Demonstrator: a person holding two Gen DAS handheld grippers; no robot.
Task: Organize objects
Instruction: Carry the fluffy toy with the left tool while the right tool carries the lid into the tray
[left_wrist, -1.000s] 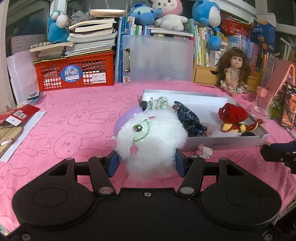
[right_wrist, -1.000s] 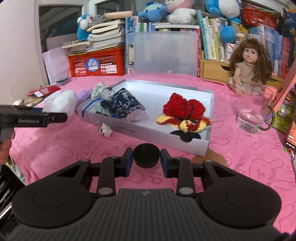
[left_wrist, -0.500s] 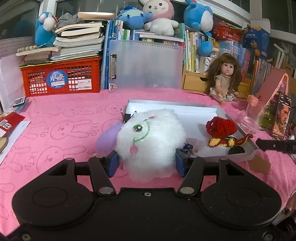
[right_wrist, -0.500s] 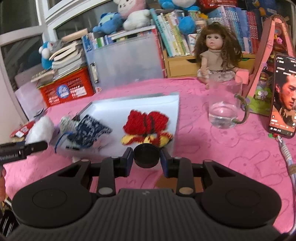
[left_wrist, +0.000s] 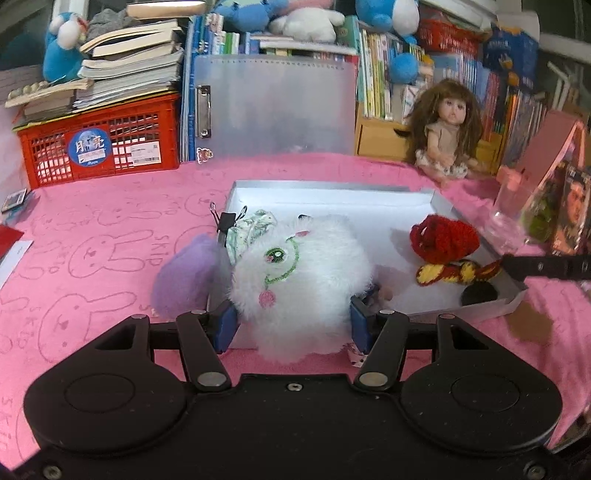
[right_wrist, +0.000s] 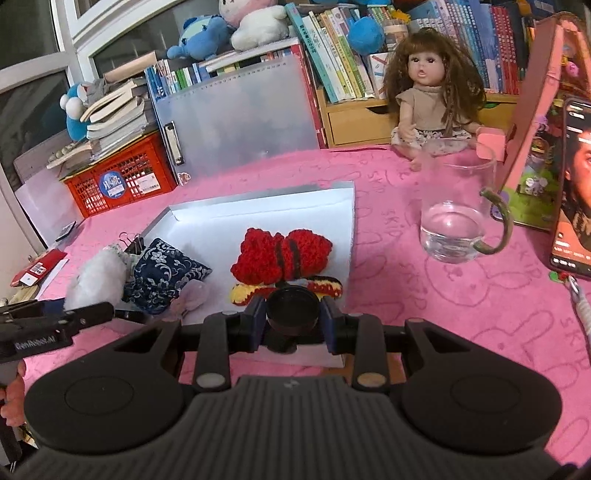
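Left gripper (left_wrist: 291, 319) jaws clamp the white plush (left_wrist: 301, 273) over the white box (left_wrist: 332, 192) edge, at 6 o'clock of it. Right gripper (right_wrist: 293, 325) jaws pinch a black lid (right_wrist: 293, 308) above the box's near edge; red crochet toy (right_wrist: 282, 254) lies inside at 12 o'clock.

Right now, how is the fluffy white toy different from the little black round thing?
The fluffy white toy is big, soft and furry, with a stitched green eye; the black round thing is small, smooth and hard-looking. The white toy fills the wide-spread left tool, while the black thing fits in the narrow right tool. Both are gripped and held at the white box.
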